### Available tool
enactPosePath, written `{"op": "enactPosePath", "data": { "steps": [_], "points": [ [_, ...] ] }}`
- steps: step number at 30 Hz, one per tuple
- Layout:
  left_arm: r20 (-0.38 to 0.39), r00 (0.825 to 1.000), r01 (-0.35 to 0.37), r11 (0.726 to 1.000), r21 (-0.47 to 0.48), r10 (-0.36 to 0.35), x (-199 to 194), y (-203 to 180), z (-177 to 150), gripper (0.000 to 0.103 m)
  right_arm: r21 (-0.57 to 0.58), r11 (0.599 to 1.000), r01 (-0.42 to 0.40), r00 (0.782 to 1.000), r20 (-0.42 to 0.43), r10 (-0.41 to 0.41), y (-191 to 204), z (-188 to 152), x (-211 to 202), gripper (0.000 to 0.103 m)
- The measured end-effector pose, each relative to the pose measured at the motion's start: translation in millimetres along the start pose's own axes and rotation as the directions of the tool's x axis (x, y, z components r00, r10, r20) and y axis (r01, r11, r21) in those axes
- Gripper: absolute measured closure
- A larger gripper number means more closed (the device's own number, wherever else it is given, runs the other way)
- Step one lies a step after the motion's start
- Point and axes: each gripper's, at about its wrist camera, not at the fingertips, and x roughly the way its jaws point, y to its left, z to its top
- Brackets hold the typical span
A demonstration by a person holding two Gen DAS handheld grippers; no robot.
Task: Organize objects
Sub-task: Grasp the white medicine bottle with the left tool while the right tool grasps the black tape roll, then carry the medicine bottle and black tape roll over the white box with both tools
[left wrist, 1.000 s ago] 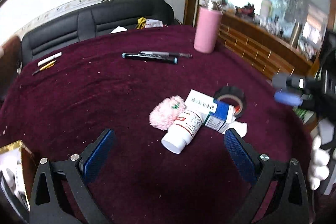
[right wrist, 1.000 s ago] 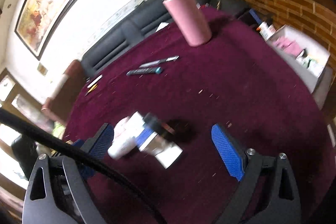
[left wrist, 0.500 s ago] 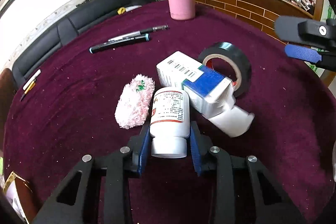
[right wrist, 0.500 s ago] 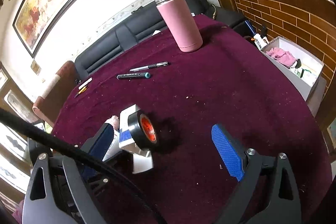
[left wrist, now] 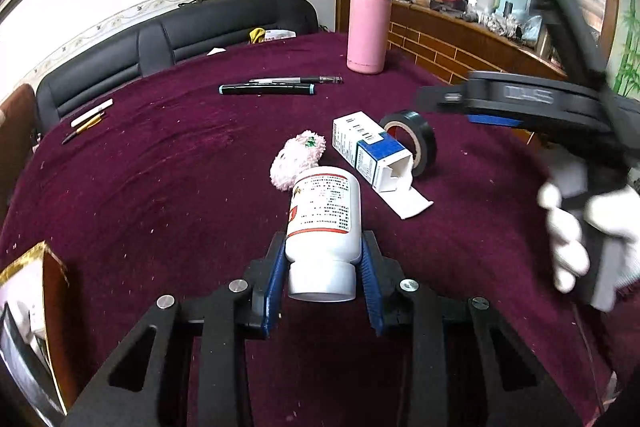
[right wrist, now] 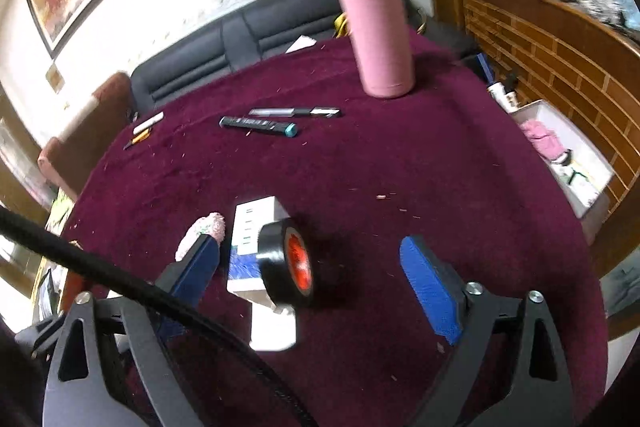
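My left gripper (left wrist: 323, 281) is shut on a white pill bottle (left wrist: 325, 223) with a red-and-white label, gripped near its cap end and lifted off the maroon tablecloth (left wrist: 160, 187). Beyond it lie a pink fluffy pad (left wrist: 297, 159), an open white-and-blue box (left wrist: 372, 157) and a black tape roll (left wrist: 414, 141). My right gripper (right wrist: 316, 281) is open, its blue pads either side of the tape roll (right wrist: 286, 263), which stands on edge against the box (right wrist: 252, 239). The pink pad (right wrist: 204, 231) sits behind its left finger.
A pink thermos (left wrist: 369, 27) stands at the table's far side, also in the right wrist view (right wrist: 378, 39). Two dark pens (left wrist: 276, 86) lie mid-table, small pens (left wrist: 89, 118) at far left. A gold-edged box (left wrist: 28, 303) sits near left. A black sofa (left wrist: 168, 47) lies behind.
My left gripper closed on the pill bottle and has lifted it back from the pile. My right gripper has moved closer over the tape roll, still open.
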Motion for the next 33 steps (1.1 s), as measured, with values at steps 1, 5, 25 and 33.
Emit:
{"op": "enactPosePath", "data": {
  "steps": [1, 5, 25, 33],
  "points": [
    [0.0, 1.0, -0.001, 1.0, 0.0, 0.001, -0.1, 0.9, -0.3, 0.073, -0.006, 1.0, 0.001, 1.0, -0.027, -0.001, 1.7, 1.9, 9.3, 0.028],
    [0.004, 1.0, -0.008, 1.0, -0.01, 0.008, -5.4, 4.3, -4.6, 0.073, 0.012, 0.999, -0.042, 0.991, -0.123, 0.043, -0.2, -1.0, 33.1, 0.08],
    [0.087, 0.99, -0.105, 0.991, -0.079, 0.112, -54.0, 37.0, -29.1, 0.073, -0.071, 0.989, -0.128, 0.991, -0.051, 0.125, 51.2, -16.2, -52.9, 0.09],
    [0.138, 0.97, -0.18, 0.97, -0.161, 0.203, -107.6, 72.9, -58.4, 0.073, -0.178, 0.946, -0.27, 0.962, -0.094, 0.257, 140.4, -35.3, -71.0, 0.09]
  ]
}}
